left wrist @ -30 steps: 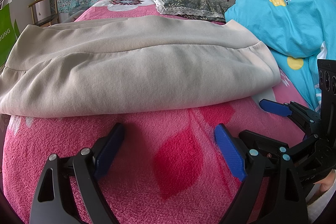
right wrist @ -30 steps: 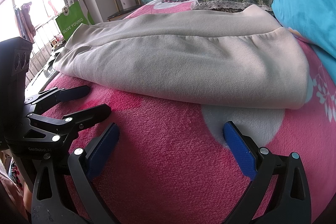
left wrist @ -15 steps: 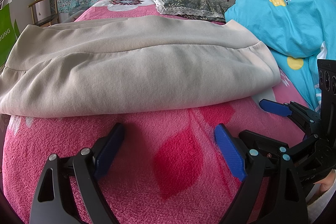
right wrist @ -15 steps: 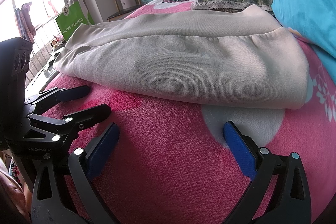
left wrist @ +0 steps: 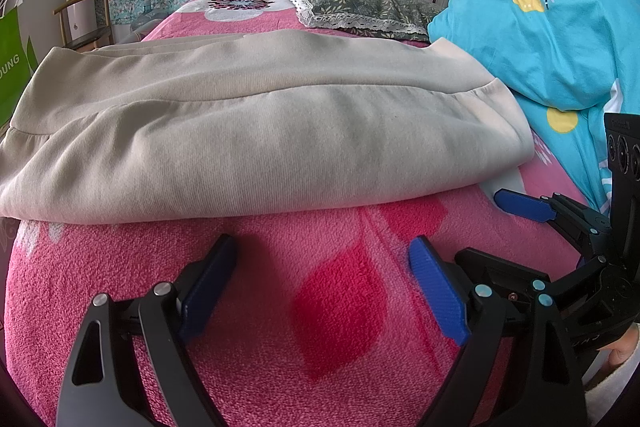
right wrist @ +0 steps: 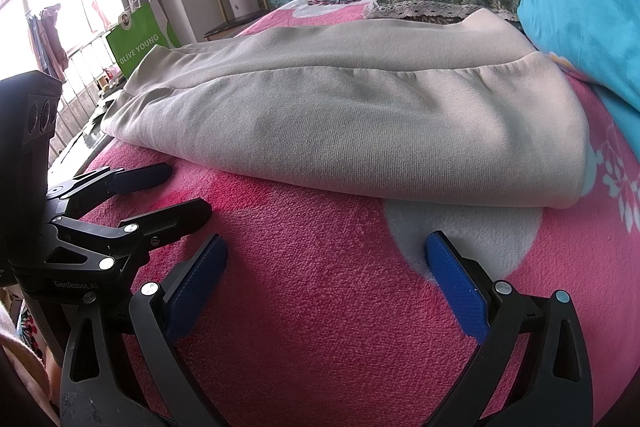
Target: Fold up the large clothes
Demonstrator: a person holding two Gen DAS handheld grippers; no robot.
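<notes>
- The beige knit garment, thick and already doubled over with a ribbed band running along its top layer, lies across the bed on the fuzzy pink flowered blanket, its folded edge nearest the foot of the bed where both tools wait.
- Its long axis runs side to side across the bed; one end reaches the window-side edge, the other stops just beside the bright turquoise quilt heaped along the opposite edge.
- The left tool stands with its blue-padded jaws wide apart and nothing between them, just short of the folded edge.
- The right tool is likewise spread open and empty, near the garment's quilt-side end.
- Risk, as I judge it: the pads could pinch the plush blanket along with the cloth, dragging the bedding up.
- A grip on the top layer alone would let the lower layers slide and undo the fold.
- The window-side end seems close to the bed's edge; a pull that way could tip it off.
- The quilt may crowd the far end when it is folded over.
</notes>
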